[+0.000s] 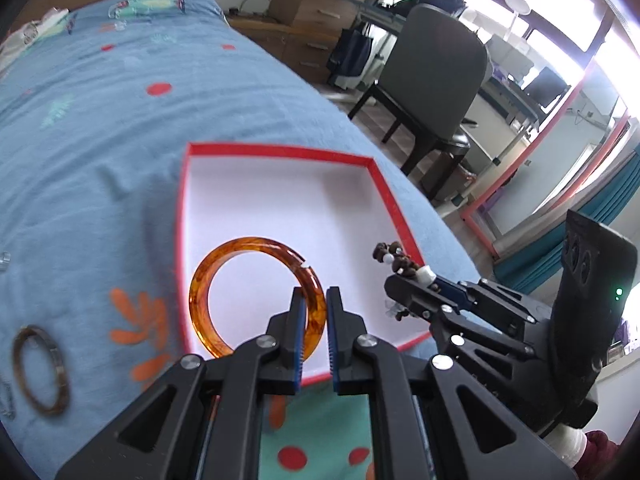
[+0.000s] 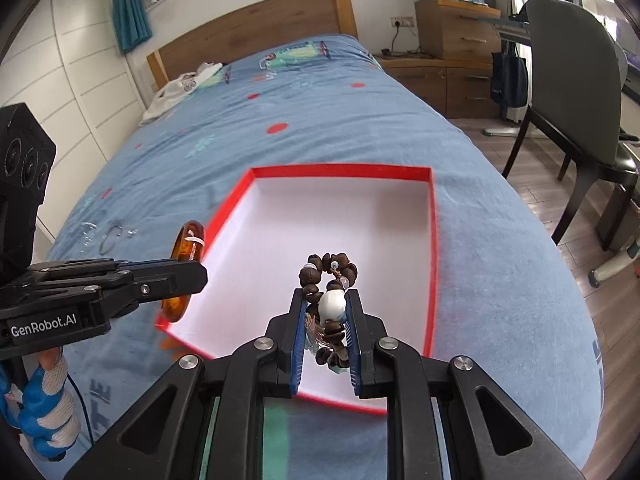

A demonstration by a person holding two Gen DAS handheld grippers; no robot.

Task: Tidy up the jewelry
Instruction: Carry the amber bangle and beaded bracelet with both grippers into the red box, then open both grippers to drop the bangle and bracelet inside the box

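Red-rimmed box (image 2: 434,240), white inside

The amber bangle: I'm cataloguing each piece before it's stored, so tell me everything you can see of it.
The amber bangle is a thick, glossy, translucent orange-brown ring with darker mottling, resin-like, with a small whitish mark on its rim. The left gripper is shut on its band, holding it upright on edge, in the air above the near left corner of the red-rimmed box. In the right wrist view it appears edge-on. Only the pads touch it.

A wooden headboard (image 2: 256,24), grey chair (image 2: 576,80), wooden drawers (image 2: 456,28) and bright windows (image 1: 560,20) surround the bed.
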